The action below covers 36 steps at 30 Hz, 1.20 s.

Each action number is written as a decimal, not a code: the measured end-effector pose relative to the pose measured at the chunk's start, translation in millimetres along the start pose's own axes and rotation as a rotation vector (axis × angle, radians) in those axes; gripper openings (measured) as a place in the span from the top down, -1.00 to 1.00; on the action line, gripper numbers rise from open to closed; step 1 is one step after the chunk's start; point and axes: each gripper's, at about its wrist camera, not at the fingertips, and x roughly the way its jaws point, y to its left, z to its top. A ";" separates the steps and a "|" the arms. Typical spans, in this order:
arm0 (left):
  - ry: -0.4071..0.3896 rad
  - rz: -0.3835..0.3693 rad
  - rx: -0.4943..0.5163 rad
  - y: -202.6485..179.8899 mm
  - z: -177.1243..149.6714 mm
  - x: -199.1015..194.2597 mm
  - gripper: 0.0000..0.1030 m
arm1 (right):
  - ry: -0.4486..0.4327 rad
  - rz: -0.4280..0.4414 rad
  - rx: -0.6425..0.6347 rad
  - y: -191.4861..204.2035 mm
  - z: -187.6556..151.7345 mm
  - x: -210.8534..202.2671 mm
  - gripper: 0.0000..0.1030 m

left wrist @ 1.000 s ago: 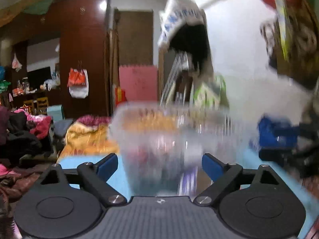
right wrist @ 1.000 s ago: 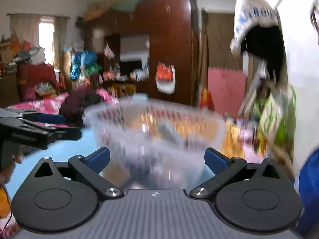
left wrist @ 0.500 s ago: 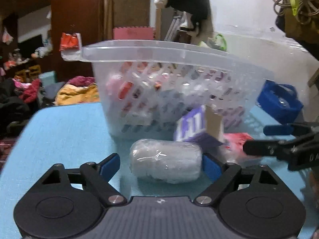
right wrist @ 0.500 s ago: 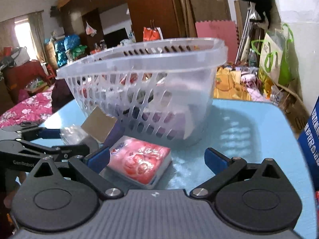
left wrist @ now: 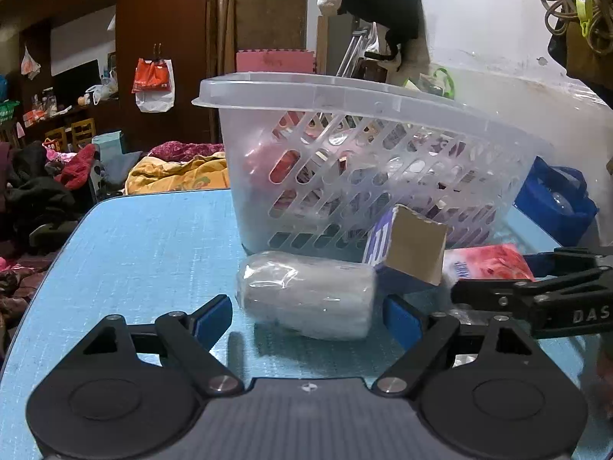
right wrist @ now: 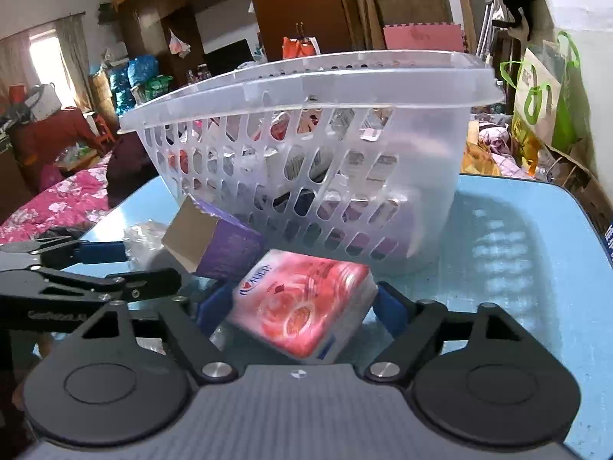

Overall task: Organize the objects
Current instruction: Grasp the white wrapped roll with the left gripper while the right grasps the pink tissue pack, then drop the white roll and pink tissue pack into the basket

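My left gripper (left wrist: 308,316) wide at bottom centre of left view, jaws just narrowing slightly, plastic-wrapped white roll (left wrist: 306,293) between pads, gap each side. My right gripper (right wrist: 293,308) at bottom centre of right view, jaws just closing, pink tissue pack (right wrist: 302,304) between; whether pads press, cannot tell. Purple carton (right wrist: 218,245), flap open, tilted between roll and pack. Clear slotted basket (left wrist: 367,168) mid-frame behind, on blue table (left wrist: 153,237).

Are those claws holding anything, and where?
Both jaws have just been closing: left gripper open, flanking the wrapped roll; right gripper at sides of the pink pack, grip unclear.
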 end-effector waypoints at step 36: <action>-0.328 -0.132 -0.056 -8.7 105.7 -87.8 -0.46 | -0.338 0.086 -0.023 3.5 74.4 -95.6 -0.41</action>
